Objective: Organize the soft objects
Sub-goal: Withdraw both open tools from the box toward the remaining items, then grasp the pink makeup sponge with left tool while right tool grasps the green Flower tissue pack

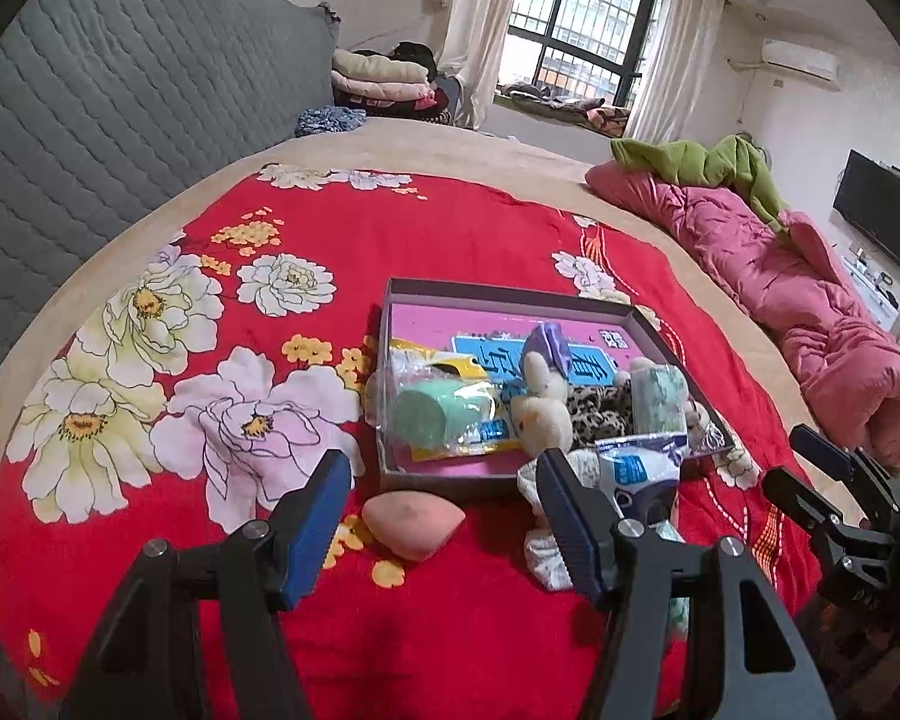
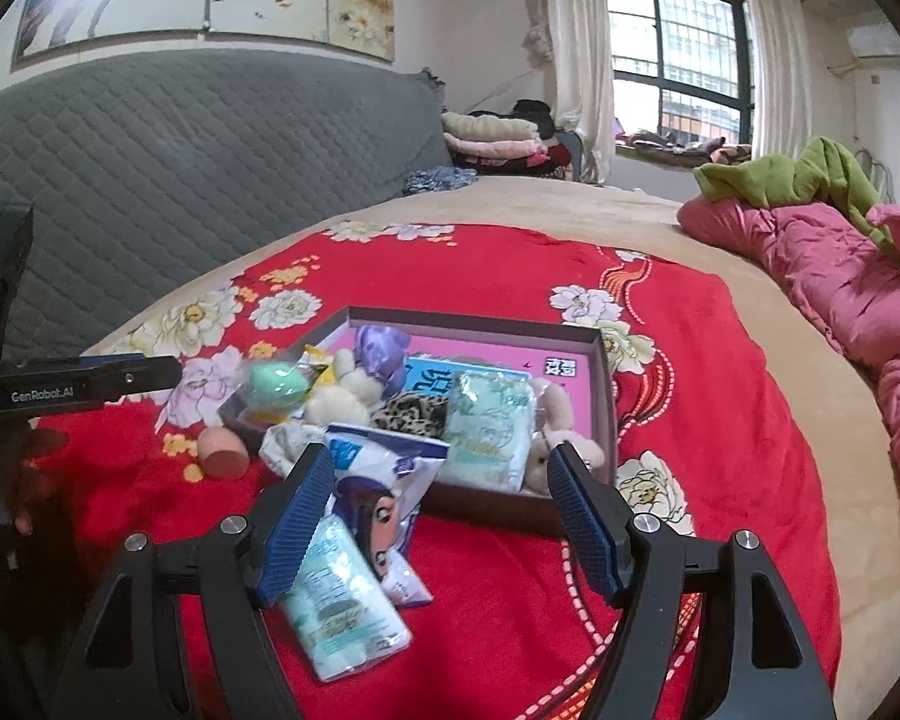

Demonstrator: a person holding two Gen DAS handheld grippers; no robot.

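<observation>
On the bed, everything keys off the box (image 1: 678, 354) sitting on the red floral blanket (image 1: 450, 228). Box already holds a mint sponge pack (image 1: 435, 420), a plush bunny (image 1: 543, 405), a leopard-print piece (image 1: 600, 408) and a tissue pack (image 1: 660, 396). Leftovers sit outside its near wall: pink sponge (image 1: 411, 522) just off the near-left corner, a white sock (image 1: 546, 540), a cartoon-print pack (image 2: 384, 498) leaning against the near wall, and a mint tissue pack (image 2: 342, 606) in front of that.

Reads as mid-task to me: you're lining up the next pick.

Your left gripper (image 1: 444, 522) has its jaws wide apart, nothing clamped; pink sponge sits between the fingertips, no contact that I can see. Your right gripper (image 2: 438, 516) is also spread wide and empty, with the two packs near its left finger.

Next move, my call: drop the left lower over the sponge, close gently since it will squash, then lift over the near wall.
</observation>
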